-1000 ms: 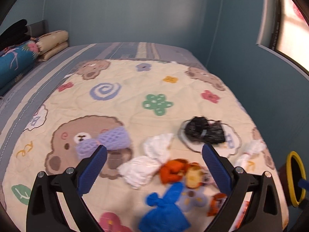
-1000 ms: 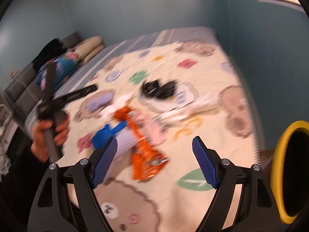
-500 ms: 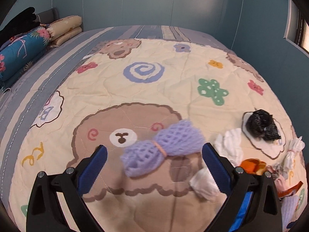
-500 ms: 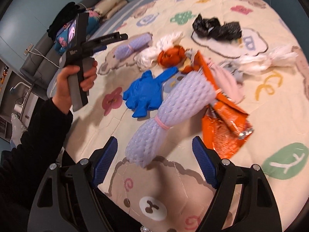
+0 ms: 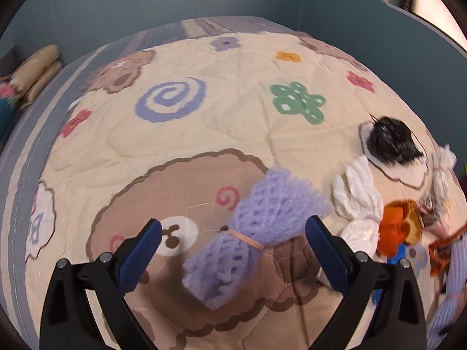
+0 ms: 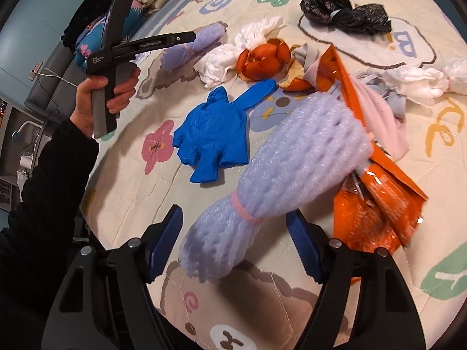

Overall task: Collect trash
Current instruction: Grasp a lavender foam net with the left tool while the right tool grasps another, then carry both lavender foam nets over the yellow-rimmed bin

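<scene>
Both grippers have their fingers spread apart, each framing a bundle of purple foam netting tied with a rubber band, and neither is clamped on anything yet. The left gripper (image 5: 233, 240) straddles one foam net (image 5: 256, 233) lying on the bear print of the quilt (image 5: 204, 110); the right gripper (image 6: 235, 239) straddles a second, paler foam net (image 6: 280, 180) near the bed's edge.

The netting is soft and springy, so a bite on the flared end rather than the banded waist would likely let it squash and slip out. The right bundle lies against, perhaps partly on, an orange wrapper (image 6: 379, 213); the contact is hard to read, and closing there could pinch the foil too or drag it off the bed.

Close around lie a blue glove (image 6: 216, 143), orange peel (image 6: 262, 59), white tissue wads (image 5: 359, 201), a pink cloth (image 6: 385, 122) and a black bag (image 6: 344, 13). No bin is visible in either view.
</scene>
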A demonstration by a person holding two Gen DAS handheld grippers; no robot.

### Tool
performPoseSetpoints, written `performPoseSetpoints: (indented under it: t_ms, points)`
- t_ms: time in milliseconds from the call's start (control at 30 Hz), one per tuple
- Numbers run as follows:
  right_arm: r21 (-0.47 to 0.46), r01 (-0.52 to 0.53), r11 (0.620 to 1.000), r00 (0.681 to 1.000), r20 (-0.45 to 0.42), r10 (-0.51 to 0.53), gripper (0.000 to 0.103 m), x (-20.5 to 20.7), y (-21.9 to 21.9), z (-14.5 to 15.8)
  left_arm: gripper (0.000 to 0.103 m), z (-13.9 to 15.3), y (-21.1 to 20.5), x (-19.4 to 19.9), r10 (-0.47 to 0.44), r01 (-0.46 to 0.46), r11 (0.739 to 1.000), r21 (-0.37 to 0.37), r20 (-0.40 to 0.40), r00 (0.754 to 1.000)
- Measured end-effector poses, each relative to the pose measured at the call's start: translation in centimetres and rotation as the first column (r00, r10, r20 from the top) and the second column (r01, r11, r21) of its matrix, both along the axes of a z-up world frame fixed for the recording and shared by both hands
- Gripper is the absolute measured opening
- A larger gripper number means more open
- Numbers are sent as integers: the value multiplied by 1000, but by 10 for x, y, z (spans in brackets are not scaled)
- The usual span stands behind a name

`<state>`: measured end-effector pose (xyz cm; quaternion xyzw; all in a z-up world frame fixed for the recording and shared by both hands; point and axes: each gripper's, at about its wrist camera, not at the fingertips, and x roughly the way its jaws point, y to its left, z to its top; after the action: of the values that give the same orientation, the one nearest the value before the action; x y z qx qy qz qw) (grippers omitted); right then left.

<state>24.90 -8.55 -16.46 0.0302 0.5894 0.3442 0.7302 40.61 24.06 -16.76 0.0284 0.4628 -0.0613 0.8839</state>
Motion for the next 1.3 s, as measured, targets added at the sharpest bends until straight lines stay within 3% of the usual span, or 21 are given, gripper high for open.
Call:
performPoseSetpoints:
  t_ms: [133,233,267,333,400,467,767,967,1300]
  points:
    - [-12,-14,1000,1000,-11,14,62,4,7,-6,93,-15,0,8,-42,42,999,12,-49,998]
    - [-21,-18,1000,1000,-16,17,56,7,12,-11,78,-27,-2,13,-49,49,999,1,-89,995]
    - [-24,-21,999,1000,-15,21,54,8,14,-11,70,-30,-5,13,-61,62,998,6,-97,993]
    - [-37,-33,999,999,-4,33,39,7,19,-11,53,-35,-14,11,-92,96,995,35,-107,990]
    - [-39,-43,998,999,0,43,35,6,22,-11,35,-35,-18,8,-106,111,993,38,-109,988]
    - [-27,-36,999,999,6,36,31,5,23,-9,29,-32,-16,7,-99,102,994,23,-109,989]
    - [32,-46,998,997,65,44,28,-9,14,16,26,-9,-6,-17,-91,90,996,-10,-97,991]
    - [70,-29,997,994,107,21,28,-25,-1,39,26,13,5,-43,-59,53,995,-90,-68,996]
    - [129,18,992,989,145,-36,28,-50,-41,70,26,39,-15,-91,-23,19,991,-134,-31,999]
